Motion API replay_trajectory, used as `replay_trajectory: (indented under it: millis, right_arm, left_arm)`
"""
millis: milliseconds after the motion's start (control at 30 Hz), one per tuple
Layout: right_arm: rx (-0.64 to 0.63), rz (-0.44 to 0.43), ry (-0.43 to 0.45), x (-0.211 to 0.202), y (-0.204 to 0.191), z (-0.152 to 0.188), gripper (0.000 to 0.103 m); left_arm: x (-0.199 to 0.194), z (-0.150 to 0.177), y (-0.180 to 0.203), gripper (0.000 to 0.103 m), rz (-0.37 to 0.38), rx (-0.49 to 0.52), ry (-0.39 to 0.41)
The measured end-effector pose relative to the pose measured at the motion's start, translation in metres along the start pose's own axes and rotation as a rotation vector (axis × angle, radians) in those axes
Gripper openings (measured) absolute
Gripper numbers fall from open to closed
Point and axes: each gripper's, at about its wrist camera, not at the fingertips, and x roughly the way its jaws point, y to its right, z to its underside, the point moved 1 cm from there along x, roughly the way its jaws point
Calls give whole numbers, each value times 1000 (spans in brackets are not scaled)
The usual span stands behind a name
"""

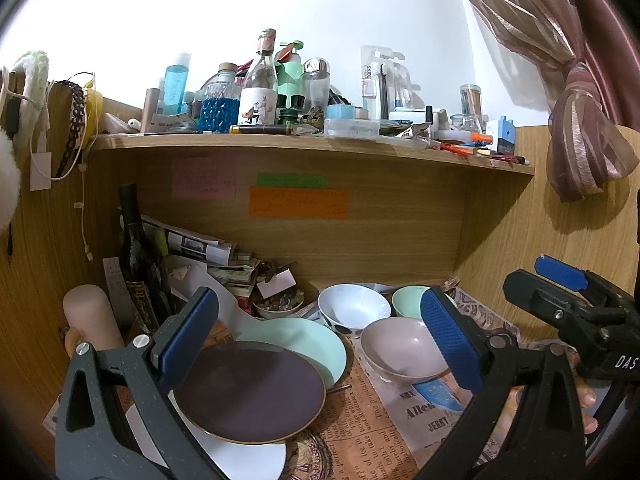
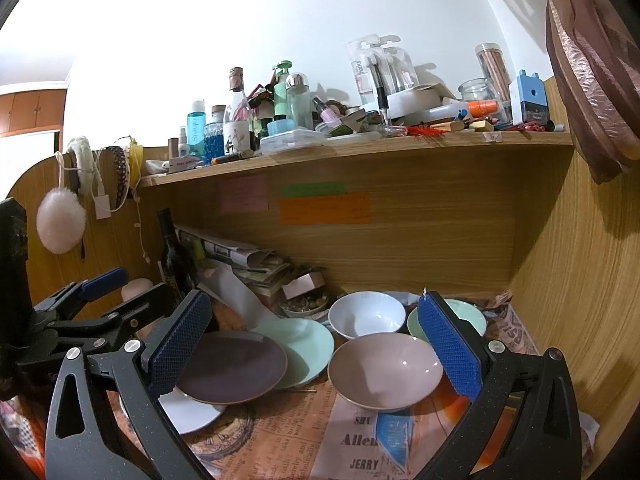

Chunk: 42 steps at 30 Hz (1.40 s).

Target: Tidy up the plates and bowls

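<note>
Left gripper (image 1: 316, 336) hangs spread wide, nothing between its blue pads, above the plate pile. Right gripper (image 2: 316, 340) likewise gaping, empty, over the bowls.

Plates, relative to left gripper: dark purple plate (image 1: 250, 392) just ahead of its left pad, tilted, resting on a white plate (image 1: 248, 458) underneath and overlapping the mint plate (image 1: 308, 340) behind it. 3 plates, loose stack, not aligned.

Bowls, relative to right gripper: pink bowl (image 2: 386, 370) directly between its fingers, nearest. White bowl (image 2: 366, 314) just beyond, seems to touch the pink rim. Mint bowl (image 2: 476, 320) mostly hidden behind the right pad. 3 bowls, none nested. All sit on newspaper-print paper (image 2: 280, 432) on the desk.

Task looks barely started; next likely step is pinching a rim, pink bowl or purple plate.

Risks:
- purple plate sits tilted on uneven supports; a nudge from the left pad could slide it off the white plate.
- glazed rims are slick, so a thin edge pinch may let a bowl swing or drop onto its neighbours and chip them.
- grippers are near each other, so reaching for the middle at once could make them collide.
- wine bottle (image 1: 138, 256) and small dish of shells (image 1: 278, 304) stand close behind the plates; overshooting could knock them.
- paper may shift if a dish is dragged.
</note>
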Motion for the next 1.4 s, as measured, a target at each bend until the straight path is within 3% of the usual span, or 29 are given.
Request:
replay_trajectory:
  millis: [400, 667, 867, 1100, 1267, 1400]
  right_arm:
    - [-12, 6, 14, 1, -4, 0, 103]
    - [-6, 4, -22, 22, -4, 6, 103]
    - [3, -24, -104, 55, -10, 18, 103]
    - [29, -53, -226, 93, -14, 40, 103]
    - [51, -76, -328, 119, -16, 58, 94]
    - [53, -93, -410, 142, -23, 73, 82]
  left_arm:
    - [3, 1, -3, 103, -2, -3, -8]
    - [16, 8, -22, 103, -21, -25, -42]
    - [32, 20, -52, 103, -56, -51, -109]
    - [63, 43, -102, 102, -115, -83, -242]
    - [86, 60, -126, 83, -153, -75, -346]
    - [106, 74, -146, 74, -145, -90, -440]
